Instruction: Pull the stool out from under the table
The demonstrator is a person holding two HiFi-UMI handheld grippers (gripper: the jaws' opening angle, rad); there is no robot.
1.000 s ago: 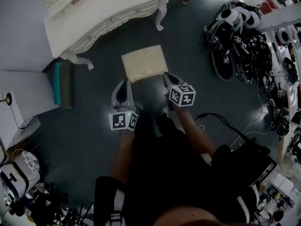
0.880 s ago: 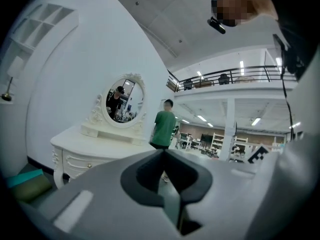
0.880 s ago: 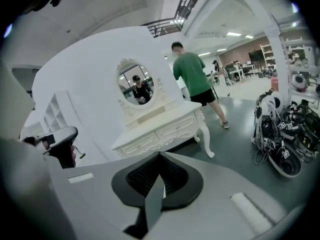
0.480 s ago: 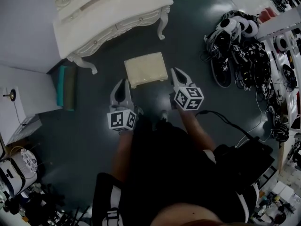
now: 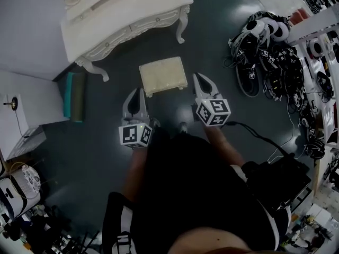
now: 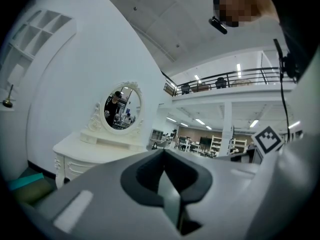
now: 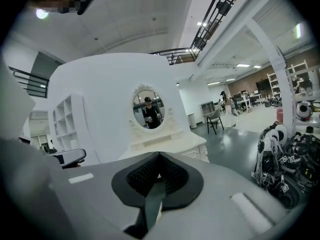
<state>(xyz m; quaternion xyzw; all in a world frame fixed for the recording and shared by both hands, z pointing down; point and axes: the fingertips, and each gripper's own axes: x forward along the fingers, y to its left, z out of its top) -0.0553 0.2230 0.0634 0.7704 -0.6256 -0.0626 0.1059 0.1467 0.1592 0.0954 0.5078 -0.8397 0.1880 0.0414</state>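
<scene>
Standing clear of the white table [image 5: 100,23], the cream stool [image 5: 162,75] lies on the dark floor just beyond and between the left gripper [image 5: 139,91] and right gripper [image 5: 199,78], its long side running left to right, both grippers' jaws closed on nothing

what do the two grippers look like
Both the left gripper and right gripper have pale grey, curved fingers tapering to a point, with dark pads inside. Each carries a white cube with black square markers. The person wears black clothing.
</scene>
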